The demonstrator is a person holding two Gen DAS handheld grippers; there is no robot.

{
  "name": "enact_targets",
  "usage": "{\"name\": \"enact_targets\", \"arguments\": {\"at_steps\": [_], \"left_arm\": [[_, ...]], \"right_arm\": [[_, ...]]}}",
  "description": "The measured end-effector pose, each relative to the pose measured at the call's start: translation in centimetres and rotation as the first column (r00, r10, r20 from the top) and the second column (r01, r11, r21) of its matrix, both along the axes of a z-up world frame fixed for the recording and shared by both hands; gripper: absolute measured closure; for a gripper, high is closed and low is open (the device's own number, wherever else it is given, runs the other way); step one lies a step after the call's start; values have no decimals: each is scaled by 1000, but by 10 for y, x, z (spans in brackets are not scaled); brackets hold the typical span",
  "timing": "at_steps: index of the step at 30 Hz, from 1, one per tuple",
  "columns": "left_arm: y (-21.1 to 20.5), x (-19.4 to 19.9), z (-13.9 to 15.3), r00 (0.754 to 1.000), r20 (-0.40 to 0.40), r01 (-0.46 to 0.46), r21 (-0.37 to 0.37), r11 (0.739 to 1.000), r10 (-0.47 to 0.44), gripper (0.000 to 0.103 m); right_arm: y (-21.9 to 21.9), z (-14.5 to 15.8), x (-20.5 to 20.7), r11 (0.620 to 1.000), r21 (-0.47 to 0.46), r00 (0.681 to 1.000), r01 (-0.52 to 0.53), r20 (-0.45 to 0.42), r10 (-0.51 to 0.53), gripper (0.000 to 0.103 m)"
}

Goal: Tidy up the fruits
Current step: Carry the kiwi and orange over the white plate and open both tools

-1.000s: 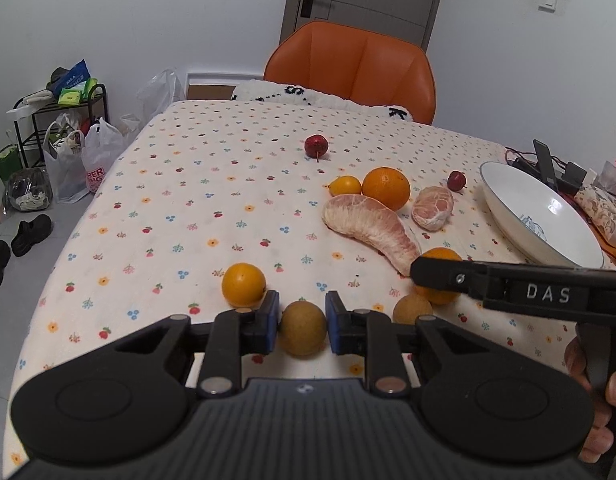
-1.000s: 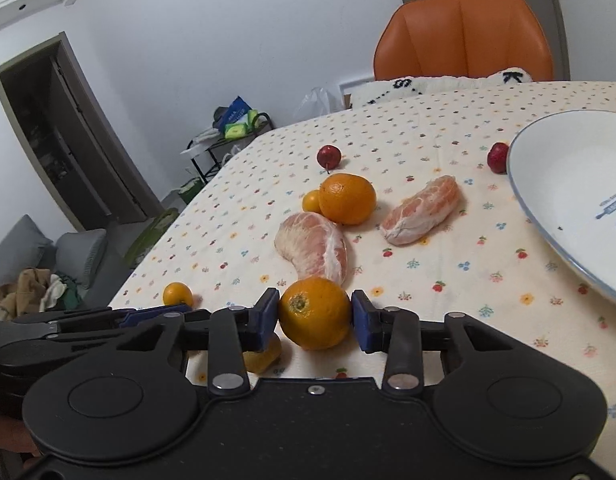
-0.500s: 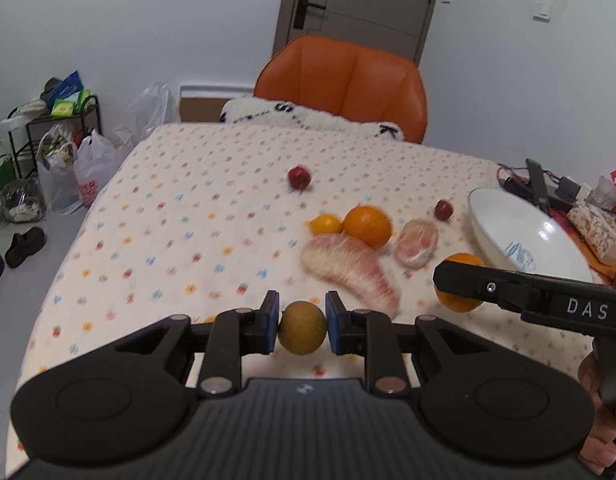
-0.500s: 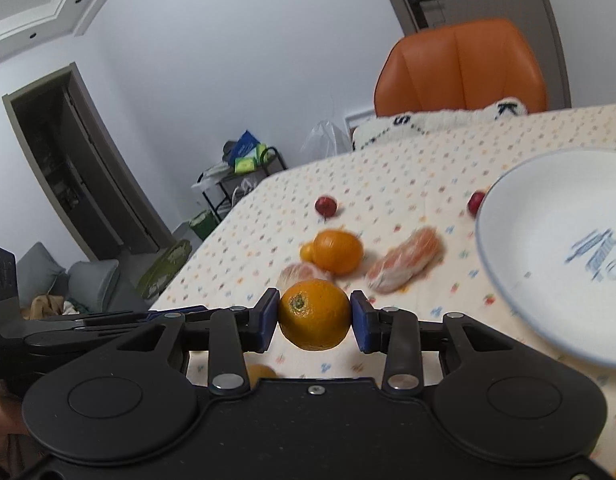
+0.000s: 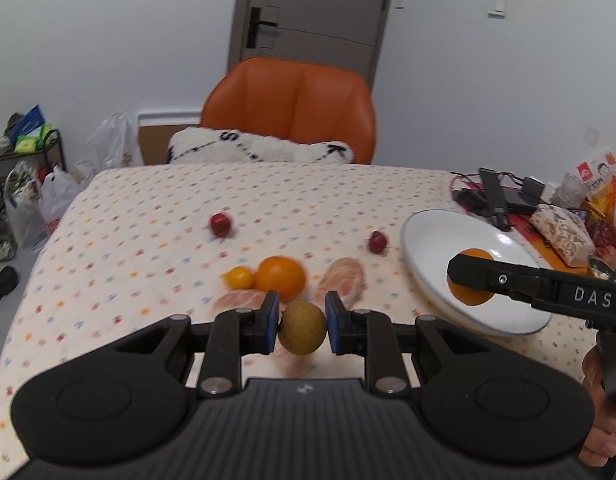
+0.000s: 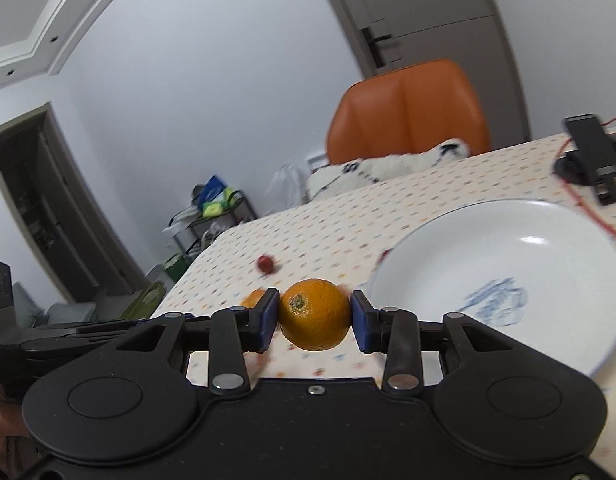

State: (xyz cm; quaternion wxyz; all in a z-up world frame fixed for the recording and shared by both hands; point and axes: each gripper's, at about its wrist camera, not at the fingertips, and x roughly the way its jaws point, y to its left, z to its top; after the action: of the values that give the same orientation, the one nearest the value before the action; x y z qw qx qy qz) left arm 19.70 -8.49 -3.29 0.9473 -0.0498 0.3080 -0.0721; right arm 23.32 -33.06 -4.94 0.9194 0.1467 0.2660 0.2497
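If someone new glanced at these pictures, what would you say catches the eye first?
Probably the two held fruits: the left gripper clamps a round brownish-green fruit above the dotted tablecloth, and the right gripper clamps a bright orange beside the wide white plate. Behind the table stands an orange chair.

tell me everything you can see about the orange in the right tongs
The orange is round, with bright dimpled peel and a brownish-green stem scar facing the camera. It looks whole and unpeeled. The right tongs clamp it, one blue pad on each side, and nothing else touches it. It is held in the air, clear of the dotted tablecloth; the left camera shows it in front of the white plate, seemingly above it.
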Motion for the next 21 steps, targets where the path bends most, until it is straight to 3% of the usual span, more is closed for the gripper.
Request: {"name": "enact_targets", "arguments": {"at_steps": [21], "left_arm": [[-86,34,3,994,2,112,5,994,-112,80]], "right_arm": [[-68,-9,5,990,-35,990,139,-12,-140,66]]}}
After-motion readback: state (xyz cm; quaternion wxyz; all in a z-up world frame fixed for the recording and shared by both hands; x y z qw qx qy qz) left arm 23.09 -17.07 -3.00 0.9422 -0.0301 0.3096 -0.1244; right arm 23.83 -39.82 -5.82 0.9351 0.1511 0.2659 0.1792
